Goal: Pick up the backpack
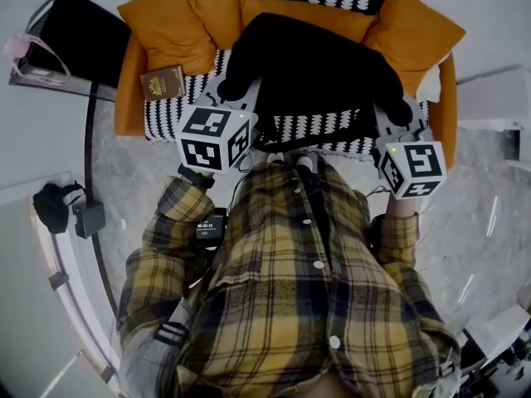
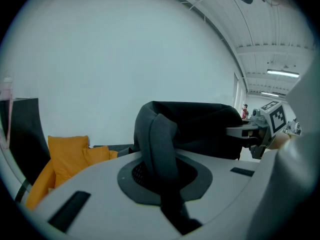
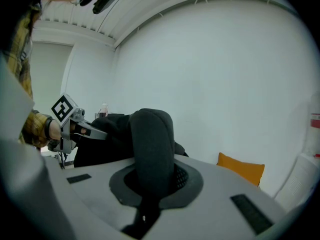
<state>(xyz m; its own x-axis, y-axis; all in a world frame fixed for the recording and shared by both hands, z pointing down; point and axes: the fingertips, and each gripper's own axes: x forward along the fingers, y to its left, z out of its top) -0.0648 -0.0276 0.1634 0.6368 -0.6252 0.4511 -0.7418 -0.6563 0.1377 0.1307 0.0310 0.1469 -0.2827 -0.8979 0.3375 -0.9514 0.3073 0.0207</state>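
The black backpack [image 1: 319, 69] hangs in front of me above the orange sofa [image 1: 166, 31], held up between both grippers. My left gripper [image 1: 232, 89] is shut on one padded shoulder strap [image 2: 159, 149], which runs up out of the jaws to the bag's body [image 2: 200, 126]. At the bag's right side, my right gripper [image 1: 392, 118] is shut on the other strap [image 3: 150, 151]. Each gripper shows in the other's view: the right gripper [image 2: 260, 126] and the left gripper [image 3: 70, 126]. The bag hides the fingertips in the head view.
A brown book [image 1: 163, 82] lies on the sofa's black-and-white patterned cover [image 1: 166, 114]. Orange cushions [image 1: 415, 27] line the sofa back. A dark panel [image 1: 79, 31] stands at the left, and a black plug block [image 1: 87, 219] lies on the pale floor. A white wall is behind the sofa.
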